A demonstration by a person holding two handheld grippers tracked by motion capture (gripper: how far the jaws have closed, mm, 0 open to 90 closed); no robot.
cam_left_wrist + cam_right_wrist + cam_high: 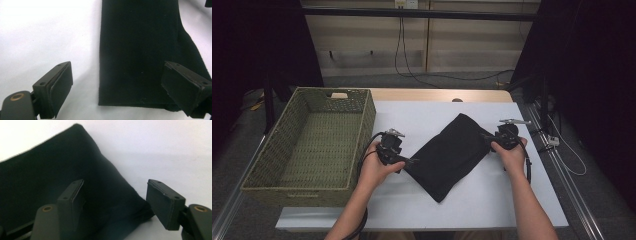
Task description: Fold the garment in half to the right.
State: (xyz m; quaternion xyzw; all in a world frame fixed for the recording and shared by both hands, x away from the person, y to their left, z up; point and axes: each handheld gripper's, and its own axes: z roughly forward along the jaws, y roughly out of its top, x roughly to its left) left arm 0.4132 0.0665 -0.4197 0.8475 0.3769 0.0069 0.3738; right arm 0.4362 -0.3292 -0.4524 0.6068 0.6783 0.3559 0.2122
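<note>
1. Black cloth (451, 155), folded into a long flat packet, lies diagonally on the white tabletop (492, 195) just to the right of the wicker basket (312, 145); its far corner points away from the person and its near corner points toward the front edge.
2. Left gripper (404, 161) sits between basket and cloth. Its fingers (61, 86) stand wide apart, straddling the cloth's near left edge without pressing it; nothing is held.
3. Right gripper (490, 137) sits at the cloth's far right edge, on the side away from the basket. Its fingers (165, 202) are parted with the cloth edge between them; the pads do not appear to pinch the fabric, so it is judged released.
4. Step in hand, as judged: a fold is finished and the packet is set down. The next move calls for closing on both ends and lifting level toward the basket, or for one further fold.
5. Edges and room: the basket's near wall rises just beside the left gripper and must be cleared on any transfer. Bare tabletop lies in front of and to the right of the cloth. The basket interior looks unoccupied.
</note>
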